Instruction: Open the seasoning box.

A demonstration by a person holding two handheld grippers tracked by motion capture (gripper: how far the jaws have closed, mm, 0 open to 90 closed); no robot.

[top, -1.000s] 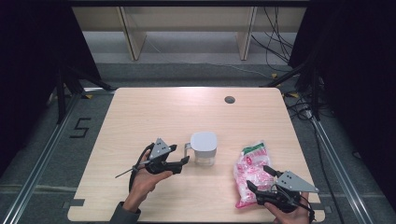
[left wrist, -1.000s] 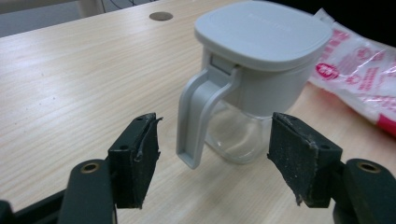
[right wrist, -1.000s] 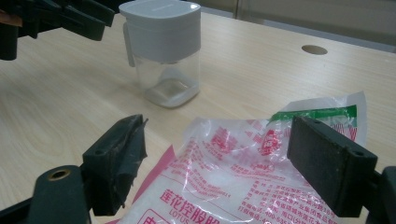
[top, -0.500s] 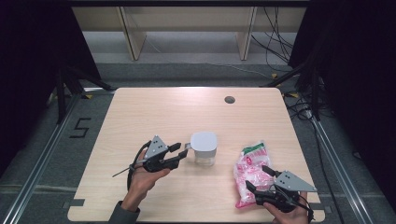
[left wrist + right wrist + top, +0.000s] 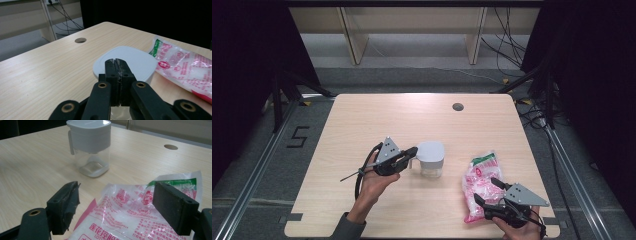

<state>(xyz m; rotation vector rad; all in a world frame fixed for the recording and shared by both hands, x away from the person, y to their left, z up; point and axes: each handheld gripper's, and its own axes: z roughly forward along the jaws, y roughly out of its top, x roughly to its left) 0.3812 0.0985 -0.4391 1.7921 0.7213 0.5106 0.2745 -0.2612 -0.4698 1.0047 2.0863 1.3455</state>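
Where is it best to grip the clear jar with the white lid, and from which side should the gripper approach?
Probably the white lid of the jar: it is wider than the clear body and has flat sides. Approach from the jar's left, where the left gripper, jaws shut, already is; the bag lies to its right.

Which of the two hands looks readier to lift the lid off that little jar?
Probably the left. The left gripper is at the jar, its fingers shut at the lid's edge. The right gripper sits open over the bag, farther away.
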